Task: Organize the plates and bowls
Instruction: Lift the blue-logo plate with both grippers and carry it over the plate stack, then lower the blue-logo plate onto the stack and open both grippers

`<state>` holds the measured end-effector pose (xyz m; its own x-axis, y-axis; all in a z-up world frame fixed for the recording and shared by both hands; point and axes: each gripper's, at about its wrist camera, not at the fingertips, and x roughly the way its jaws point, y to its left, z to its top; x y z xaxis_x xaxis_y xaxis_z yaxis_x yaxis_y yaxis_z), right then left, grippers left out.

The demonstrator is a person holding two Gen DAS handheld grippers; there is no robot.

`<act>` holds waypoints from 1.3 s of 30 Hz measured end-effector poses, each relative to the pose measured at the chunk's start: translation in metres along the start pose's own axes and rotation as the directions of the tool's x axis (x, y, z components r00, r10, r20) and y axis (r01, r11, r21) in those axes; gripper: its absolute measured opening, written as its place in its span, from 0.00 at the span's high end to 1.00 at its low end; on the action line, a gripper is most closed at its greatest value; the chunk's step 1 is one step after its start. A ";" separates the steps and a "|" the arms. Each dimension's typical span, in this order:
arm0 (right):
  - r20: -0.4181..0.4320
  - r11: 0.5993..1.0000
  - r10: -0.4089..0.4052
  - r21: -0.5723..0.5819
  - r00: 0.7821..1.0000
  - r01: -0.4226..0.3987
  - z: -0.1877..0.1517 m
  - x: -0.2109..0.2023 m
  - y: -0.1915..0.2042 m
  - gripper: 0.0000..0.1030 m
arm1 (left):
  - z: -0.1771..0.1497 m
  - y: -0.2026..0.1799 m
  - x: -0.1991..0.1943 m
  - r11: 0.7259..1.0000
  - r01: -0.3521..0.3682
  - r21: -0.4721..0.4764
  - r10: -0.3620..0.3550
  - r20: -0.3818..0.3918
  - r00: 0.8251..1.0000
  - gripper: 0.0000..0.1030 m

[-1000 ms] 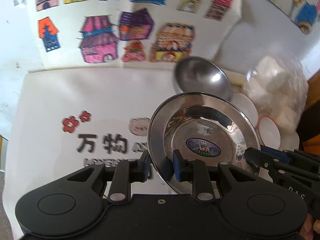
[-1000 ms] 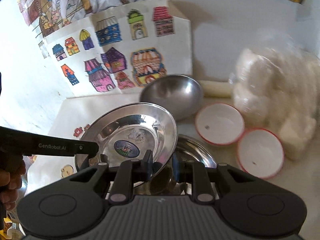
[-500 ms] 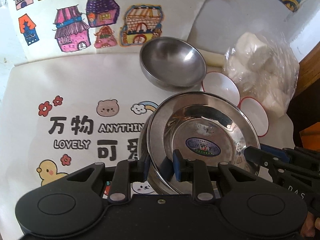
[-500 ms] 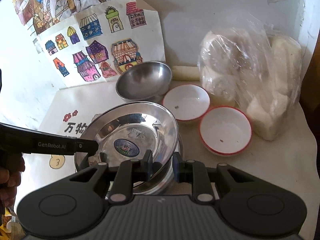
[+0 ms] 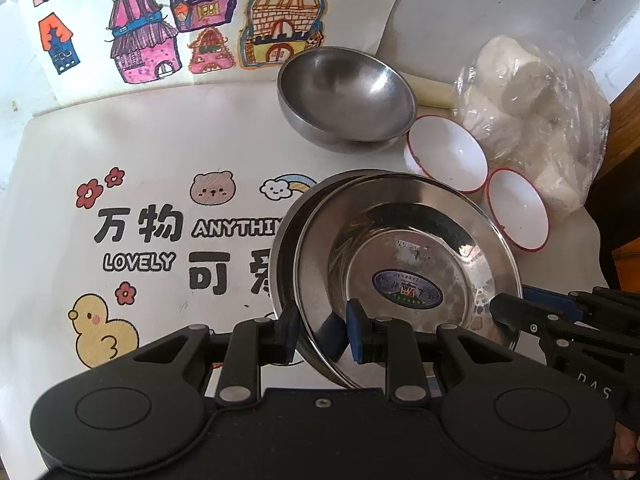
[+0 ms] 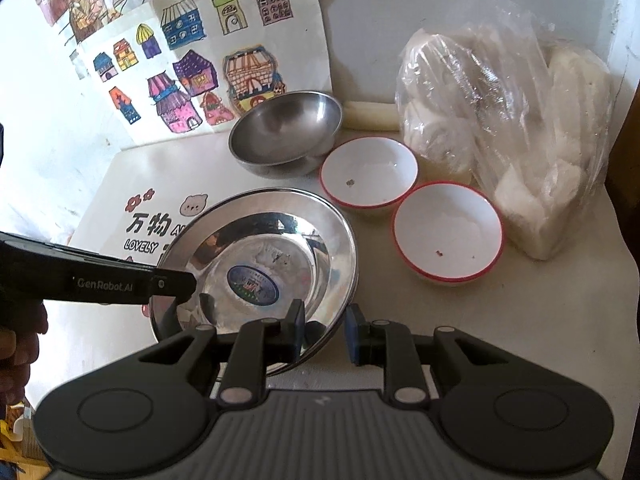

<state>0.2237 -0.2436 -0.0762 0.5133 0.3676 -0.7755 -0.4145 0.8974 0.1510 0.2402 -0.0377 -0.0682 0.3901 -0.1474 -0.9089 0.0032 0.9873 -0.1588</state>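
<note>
1. Gripping the near-left rim of the top steel plate [image 5: 404, 256], the left gripper [image 5: 320, 334] has its blue pads [image 5: 289, 332] narrowed onto the metal, one outside the rim and one inside.
2. The right gripper [image 6: 323, 330] straddles the same plate's near-right rim [image 6: 344, 280]; its pads stand a little apart with the rim between them, and I cannot tell whether they press on it or have just let go.
3. That plate, with a blue oval sticker [image 6: 253, 283] in its well, sits nested on a second steel plate [image 5: 286, 248], whose rim shows as a dark crescent on the left side.
4. Both plates rest near the front middle of the table [image 6: 500, 320], partly over a printed mat [image 5: 140, 236] with cartoon animals and lettering.
5. A steel bowl [image 6: 286, 134] stands upright toward the back edge, just behind the plates.
6. Two white bowls with red rims, the farther one [image 6: 368, 172] and the nearer one [image 6: 448, 236], sit side by side to the right of the plates, close to each other and near the steel bowl.
7. A clear plastic bag of white lumps [image 6: 512, 128] fills the back right corner, touching or just beside the white bowls.
8. Coloured drawings of houses [image 6: 192, 76] lean at the back left.
</note>
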 end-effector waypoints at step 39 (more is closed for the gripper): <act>-0.046 1.000 -0.007 -0.020 0.999 0.006 0.006 0.020 0.006 0.76 | 0.004 0.001 0.009 0.999 -0.043 0.015 0.044 -0.021 0.999 0.73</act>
<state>0.2363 -0.2297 -0.0870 0.4814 0.3498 -0.8037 -0.4261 0.8947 0.1341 0.2474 -0.0378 -0.0753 0.3702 -0.1055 -0.9229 -0.0002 0.9935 -0.1137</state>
